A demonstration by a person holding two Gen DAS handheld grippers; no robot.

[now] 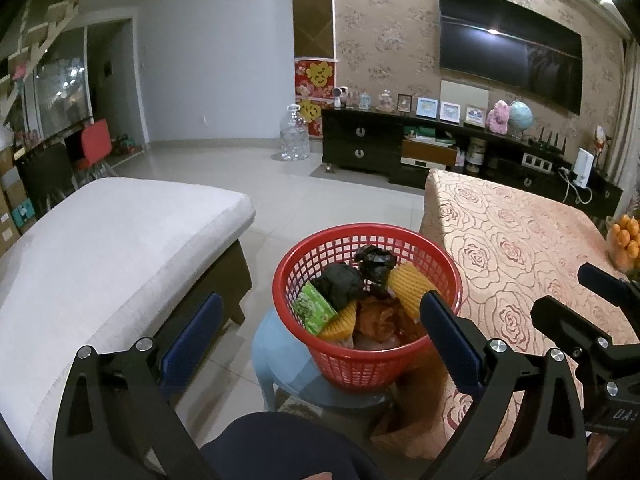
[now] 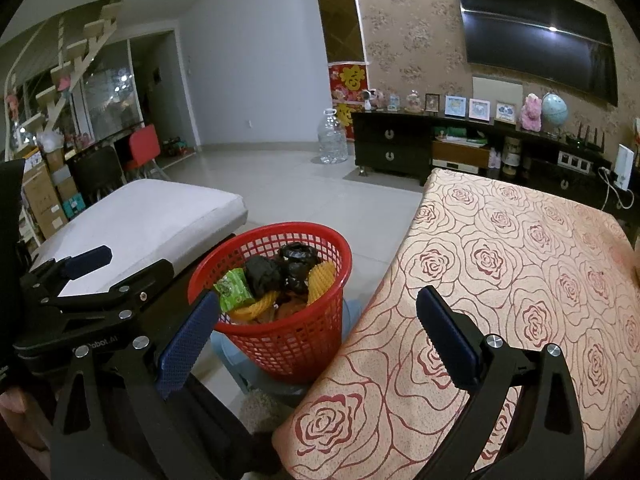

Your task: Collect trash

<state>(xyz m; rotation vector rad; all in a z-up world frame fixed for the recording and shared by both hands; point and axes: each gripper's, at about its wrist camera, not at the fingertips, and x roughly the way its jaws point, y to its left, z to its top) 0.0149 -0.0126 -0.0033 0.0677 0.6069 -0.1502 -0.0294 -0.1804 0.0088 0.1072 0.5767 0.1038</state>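
With both tongs, left (image 1: 320, 330) and right (image 2: 316, 340), spread empty, we judge the red basket (image 1: 400, 364) light and springy, best gripped at its stiff rim.

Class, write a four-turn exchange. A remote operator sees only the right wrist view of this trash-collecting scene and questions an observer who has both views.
Operator: Is there anything on the table beyond my right edge?
Observer: Yes. A pile of oranges sits at the far right side of the table.
Operator: I see the left gripper only from the side. Is it carrying trash?
Observer: No. The left gripper is wide open and empty, and it points at the red basket.
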